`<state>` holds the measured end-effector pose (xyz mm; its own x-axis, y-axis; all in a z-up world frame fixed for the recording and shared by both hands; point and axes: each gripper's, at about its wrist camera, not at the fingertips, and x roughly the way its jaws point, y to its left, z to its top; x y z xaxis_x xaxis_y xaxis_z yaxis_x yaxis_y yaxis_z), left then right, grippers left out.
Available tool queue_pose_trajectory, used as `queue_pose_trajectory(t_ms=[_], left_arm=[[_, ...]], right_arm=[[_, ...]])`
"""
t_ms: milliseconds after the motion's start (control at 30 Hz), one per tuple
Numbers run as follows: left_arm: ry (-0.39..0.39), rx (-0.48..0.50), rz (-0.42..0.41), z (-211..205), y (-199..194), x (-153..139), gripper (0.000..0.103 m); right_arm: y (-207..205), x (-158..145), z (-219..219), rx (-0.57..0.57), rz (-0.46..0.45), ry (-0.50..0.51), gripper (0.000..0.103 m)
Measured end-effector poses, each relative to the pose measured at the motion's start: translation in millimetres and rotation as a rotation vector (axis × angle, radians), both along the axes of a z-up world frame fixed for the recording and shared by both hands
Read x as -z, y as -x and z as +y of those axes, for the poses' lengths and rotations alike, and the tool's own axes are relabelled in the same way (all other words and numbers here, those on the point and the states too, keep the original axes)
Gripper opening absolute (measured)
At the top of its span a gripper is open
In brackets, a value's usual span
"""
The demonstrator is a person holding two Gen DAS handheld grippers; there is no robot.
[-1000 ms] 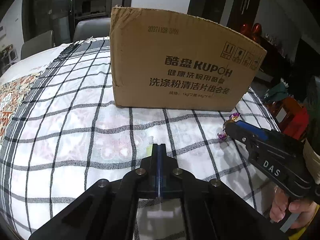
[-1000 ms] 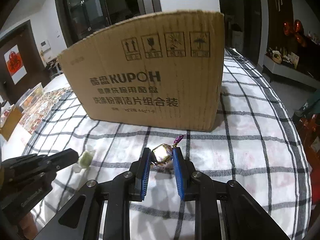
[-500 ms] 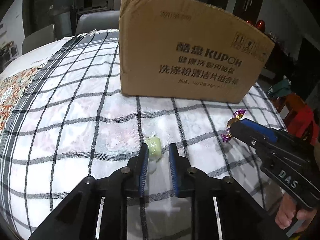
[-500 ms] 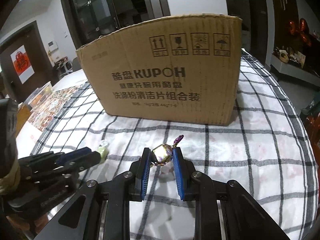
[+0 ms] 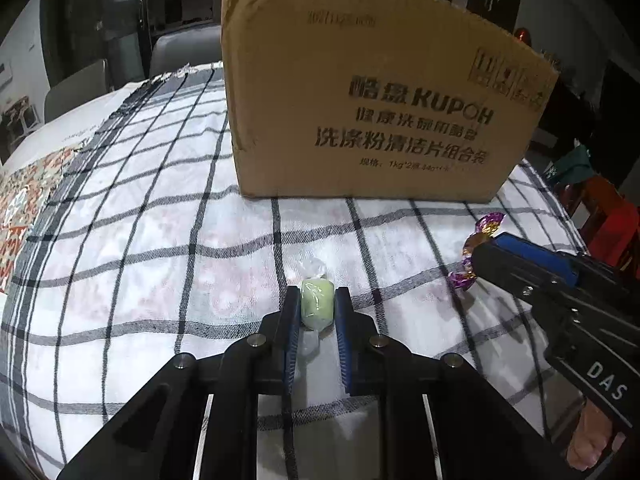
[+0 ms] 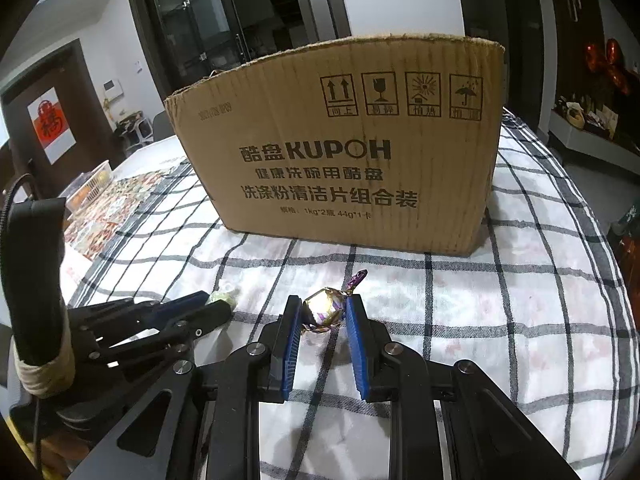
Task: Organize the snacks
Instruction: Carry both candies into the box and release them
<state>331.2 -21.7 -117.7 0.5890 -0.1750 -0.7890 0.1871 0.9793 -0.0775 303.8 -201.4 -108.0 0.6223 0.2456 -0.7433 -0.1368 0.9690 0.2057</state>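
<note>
Green candy: sitting between the blue pads of the left hand-held gripper, its clear twist end poking forward; also peeking out at the left gripper's tip in the right view.
Left hand-held gripper: pinching the green candy with its fingers drawn in close, both pads touching the wrapper, hovering just over the cloth.
Gold candy: gleaming between the right hand-held gripper's pads, purple twist end sticking up to the right.
Right hand-held gripper: gripping the gold candy, fingers narrowed onto it; in the left view it is reaching in from the right with the purple twists showing at its tip.
Box: standing upright on the cloth beyond both grippers, brown cardboard, printed face turned toward the cameras, top edge ragged; its inside is hidden from here.
Cloth: white with a black grid, covering the table under everything.
Patterned mat: lying at the far left of the table, beside the cloth.
Basket: sitting past the mat near the table's left edge; contents too small to tell.
</note>
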Motion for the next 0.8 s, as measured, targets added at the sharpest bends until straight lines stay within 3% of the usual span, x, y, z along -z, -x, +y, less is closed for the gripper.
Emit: queue_pose_trajectory(t_ms=[333, 800], left_arm=[[0.044, 0.012, -0.084, 4, 20, -50, 0.018], [0.045, 0.068, -0.263, -3, 24, -127, 0.018]], right_arm=[[11, -26, -3, 0.013, -0.050, -0.017, 0.024], [14, -95, -16, 0.056, -0.214, -0.021, 0.024]])
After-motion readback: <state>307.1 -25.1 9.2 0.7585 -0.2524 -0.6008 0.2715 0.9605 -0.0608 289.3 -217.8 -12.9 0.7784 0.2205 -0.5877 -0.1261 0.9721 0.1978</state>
